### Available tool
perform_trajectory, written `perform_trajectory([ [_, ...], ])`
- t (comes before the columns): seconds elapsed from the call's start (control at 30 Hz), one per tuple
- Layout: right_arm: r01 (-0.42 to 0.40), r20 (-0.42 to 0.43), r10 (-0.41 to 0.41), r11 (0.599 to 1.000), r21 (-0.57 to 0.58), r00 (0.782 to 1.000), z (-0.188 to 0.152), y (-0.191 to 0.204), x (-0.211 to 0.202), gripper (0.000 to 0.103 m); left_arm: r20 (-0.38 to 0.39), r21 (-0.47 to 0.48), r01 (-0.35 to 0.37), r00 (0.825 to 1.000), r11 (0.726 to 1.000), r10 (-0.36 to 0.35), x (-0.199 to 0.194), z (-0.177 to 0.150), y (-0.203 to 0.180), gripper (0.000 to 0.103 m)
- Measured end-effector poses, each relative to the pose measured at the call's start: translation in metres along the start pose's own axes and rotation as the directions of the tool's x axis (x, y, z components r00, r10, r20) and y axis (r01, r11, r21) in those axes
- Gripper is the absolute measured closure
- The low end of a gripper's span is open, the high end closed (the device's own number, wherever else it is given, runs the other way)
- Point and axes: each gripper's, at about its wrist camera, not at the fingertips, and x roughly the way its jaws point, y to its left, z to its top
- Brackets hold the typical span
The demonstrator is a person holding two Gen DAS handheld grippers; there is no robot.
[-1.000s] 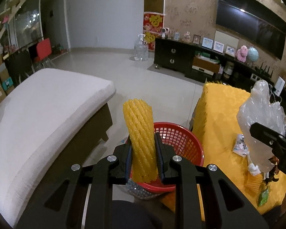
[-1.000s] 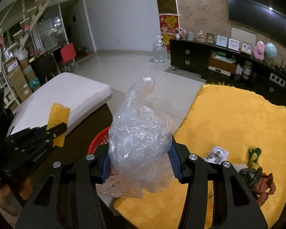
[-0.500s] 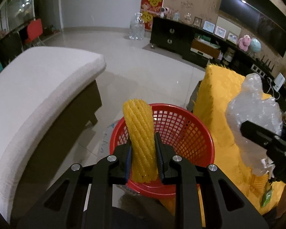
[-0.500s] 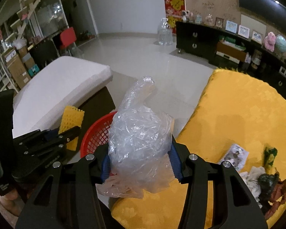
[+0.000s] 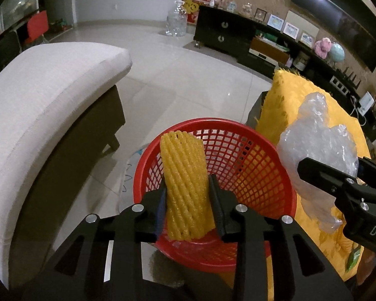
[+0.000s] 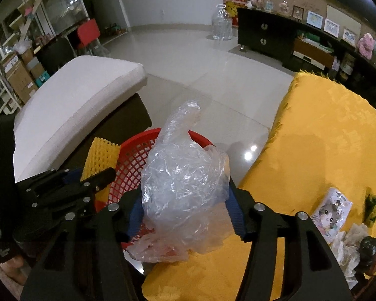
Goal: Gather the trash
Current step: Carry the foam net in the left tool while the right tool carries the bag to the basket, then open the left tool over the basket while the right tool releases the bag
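My left gripper (image 5: 186, 195) is shut on a yellow foam fruit net (image 5: 184, 175) and holds it upright over the near rim of a red mesh basket (image 5: 238, 165) on the floor. My right gripper (image 6: 183, 205) is shut on a crumpled clear plastic bag (image 6: 183, 180), held above the basket's right edge (image 6: 135, 153), beside the yellow-covered table (image 6: 325, 130). The bag (image 5: 318, 150) and right gripper also show at the right of the left wrist view. The foam net (image 6: 101, 155) shows at the left of the right wrist view.
A white cushioned bench (image 5: 37, 95) stands left of the basket. On the yellow cloth lie a cartoon wrapper (image 6: 332, 208), crumpled tissue (image 6: 346, 245) and other scraps (image 6: 372, 203). A black TV cabinet (image 5: 225, 35) and a large water bottle (image 6: 221, 22) stand far back on the tiled floor.
Both grippers have tilted down and moved toward the basket, which now fills more of both views. The foam net and the plastic bag stay gripped.
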Motion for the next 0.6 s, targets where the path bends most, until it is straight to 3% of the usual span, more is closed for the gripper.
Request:
perform_trajectory([
  [0.07,-0.003,-0.002,0.003,1.0,0.006,1.0,0.001,-0.002,0.001,0.044,0.005,-0.004,-0.003,1.0,1.0,0.003,0.0,0.0,0.0,0.058],
  [0.2,-0.011,0.001,0.011,1.0,0.029,1.0,0.0,-0.007,0.0,0.036,0.006,-0.006,-0.001,1.0,1.0,0.001,0.001,0.001,0.001,0.051],
  [0.6,0.032,0.075,-0.033,0.999,0.019,0.997,-0.003,-0.012,-0.032,0.036,0.085,-0.007,-0.06,0.995,0.998,0.06,-0.03,0.001,0.003,0.034],
])
